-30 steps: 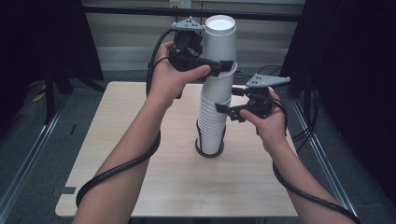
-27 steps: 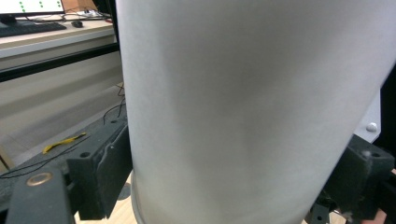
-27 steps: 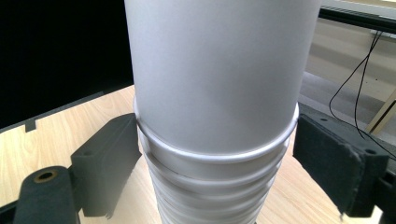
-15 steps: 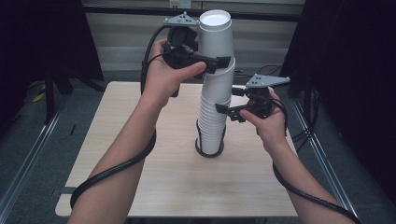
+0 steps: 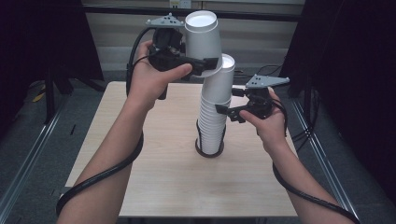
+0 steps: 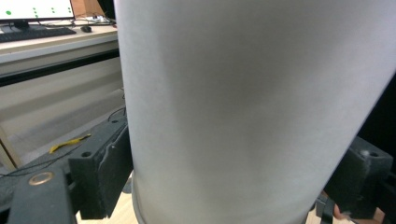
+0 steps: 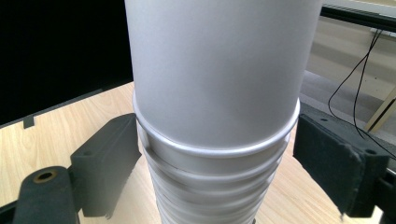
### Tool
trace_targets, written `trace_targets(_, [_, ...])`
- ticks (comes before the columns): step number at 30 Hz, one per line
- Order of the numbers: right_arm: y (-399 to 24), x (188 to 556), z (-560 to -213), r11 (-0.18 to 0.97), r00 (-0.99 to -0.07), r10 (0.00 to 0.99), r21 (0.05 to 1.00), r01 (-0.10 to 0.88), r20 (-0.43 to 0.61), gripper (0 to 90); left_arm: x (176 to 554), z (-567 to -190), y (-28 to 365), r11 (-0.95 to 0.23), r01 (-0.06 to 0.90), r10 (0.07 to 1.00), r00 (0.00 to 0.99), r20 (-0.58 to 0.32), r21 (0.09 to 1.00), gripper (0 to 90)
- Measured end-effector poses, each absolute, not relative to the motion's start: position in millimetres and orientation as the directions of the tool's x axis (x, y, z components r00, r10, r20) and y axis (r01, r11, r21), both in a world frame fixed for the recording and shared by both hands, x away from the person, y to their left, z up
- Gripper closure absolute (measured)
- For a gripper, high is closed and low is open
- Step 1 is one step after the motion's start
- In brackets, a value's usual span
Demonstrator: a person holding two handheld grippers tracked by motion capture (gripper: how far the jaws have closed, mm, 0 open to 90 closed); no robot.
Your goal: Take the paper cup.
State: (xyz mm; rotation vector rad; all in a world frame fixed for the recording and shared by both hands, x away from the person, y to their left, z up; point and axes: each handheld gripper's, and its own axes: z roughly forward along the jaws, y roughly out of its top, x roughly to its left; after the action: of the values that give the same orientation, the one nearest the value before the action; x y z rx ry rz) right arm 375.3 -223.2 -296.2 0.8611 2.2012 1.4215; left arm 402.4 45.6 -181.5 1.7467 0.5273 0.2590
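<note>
A tall stack of upside-down white paper cups (image 5: 215, 116) stands in a dark ring (image 5: 201, 150) on the wooden table (image 5: 159, 186). My left gripper (image 5: 203, 57) is shut on one white cup (image 5: 201, 32), held above and just left of the stack's top, its rim close to the top cup. In the left gripper view that cup (image 6: 252, 112) sits between the pads (image 6: 105, 172) of my left gripper (image 6: 233, 179). My right gripper (image 5: 220, 110) is shut on the stack's upper part. In the right gripper view the stack (image 7: 215, 70) stands upright inside my right gripper (image 7: 217, 161).
The table's far edge lies just behind the stack, with a pale wall panel (image 5: 261, 42) and cables beyond. Dark curtains (image 5: 355, 70) flank both sides. Metal rails (image 5: 28, 154) run along the floor left and right of the table.
My left gripper has lifted the top cup up and to the left, off the stack. The right gripper has stayed on the stack.
</note>
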Motion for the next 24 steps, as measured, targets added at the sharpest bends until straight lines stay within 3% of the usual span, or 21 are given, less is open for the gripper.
trace_targets(24, [-223.9, 372.4, -300.6, 0.328, -0.75, 0.662, 0.901, 0.284, -0.005, 15.0, 393.8, -197.4, 87.6, -0.161, 0.227, 0.506, 0.855, -0.118, 0.96, 14.2])
